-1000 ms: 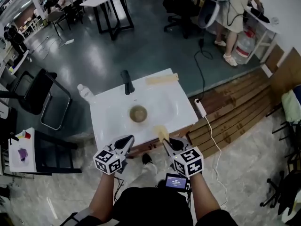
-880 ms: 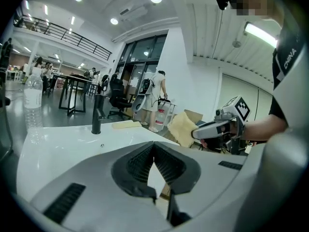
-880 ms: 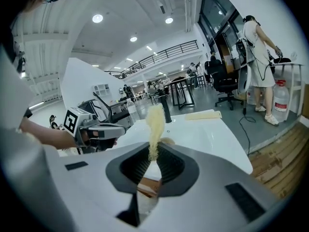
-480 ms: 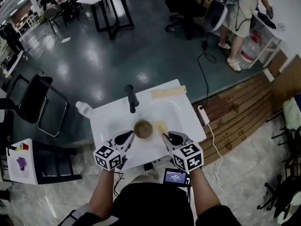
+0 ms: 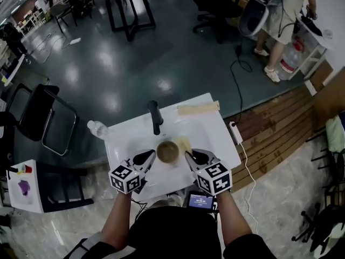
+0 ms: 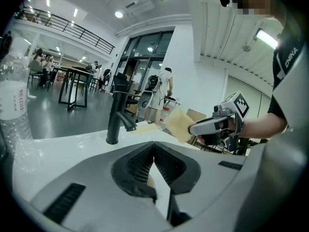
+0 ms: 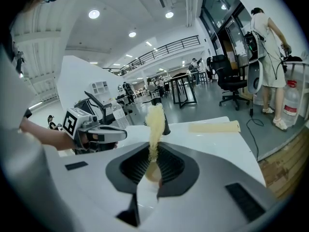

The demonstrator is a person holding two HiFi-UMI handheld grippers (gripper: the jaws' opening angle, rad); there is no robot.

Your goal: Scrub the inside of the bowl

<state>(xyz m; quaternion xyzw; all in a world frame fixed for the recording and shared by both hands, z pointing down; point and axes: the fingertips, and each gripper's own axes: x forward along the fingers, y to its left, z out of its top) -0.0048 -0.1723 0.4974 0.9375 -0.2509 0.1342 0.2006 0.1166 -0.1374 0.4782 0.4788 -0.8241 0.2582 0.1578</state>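
A brown bowl (image 5: 167,151) sits in the white sink (image 5: 129,139), in front of the black faucet (image 5: 155,116). My left gripper (image 5: 149,156) is just left of the bowl, shut, with nothing between its fingers. In the left gripper view its jaws (image 6: 154,159) meet in a closed line. My right gripper (image 5: 189,156) is just right of the bowl, shut on a yellow sponge (image 5: 185,144). The sponge (image 7: 154,122) stands up from between the right gripper's jaws (image 7: 153,164). In both gripper views the bowl is hidden.
A clear water bottle (image 5: 97,128) stands at the sink top's left rear corner. A pale yellow strip (image 5: 198,108) lies along the back right edge. A power strip (image 5: 235,132) lies on the wooden floor to the right. A black chair (image 5: 40,115) stands left. A person (image 5: 285,20) stands far right.
Both grippers have come forward over the sink and now flank the bowl. The sponge has stayed in the right gripper.
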